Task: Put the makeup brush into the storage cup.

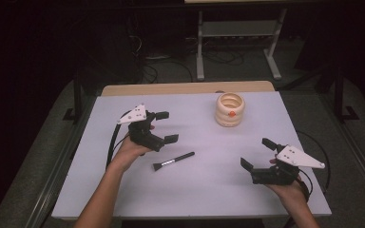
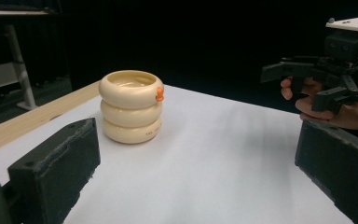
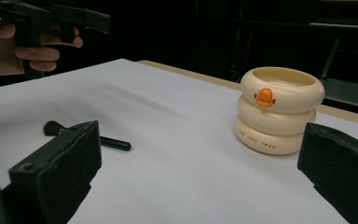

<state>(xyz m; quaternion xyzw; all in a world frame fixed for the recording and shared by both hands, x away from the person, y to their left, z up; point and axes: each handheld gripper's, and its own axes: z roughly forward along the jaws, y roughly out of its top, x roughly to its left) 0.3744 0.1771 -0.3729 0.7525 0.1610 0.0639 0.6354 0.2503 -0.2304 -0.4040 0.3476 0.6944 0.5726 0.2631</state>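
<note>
Left gripper [image 1: 167,127]: jaws wide, empty.
Right gripper [image 1: 257,153]: jaws wide, empty.
Brush [image 1: 173,161]: lies flat between both grippers, nearer the left.
Cream holder [image 1: 230,109]: beyond both, near bench [image 1: 204,190] far edge.

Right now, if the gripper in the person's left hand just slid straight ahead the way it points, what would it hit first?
Probably the cream ringed holder. In the left gripper view it sits ahead between the open fingers, slightly left of centre, with bare white table before it. Depth is hard to judge, so it might only graze it.
</note>
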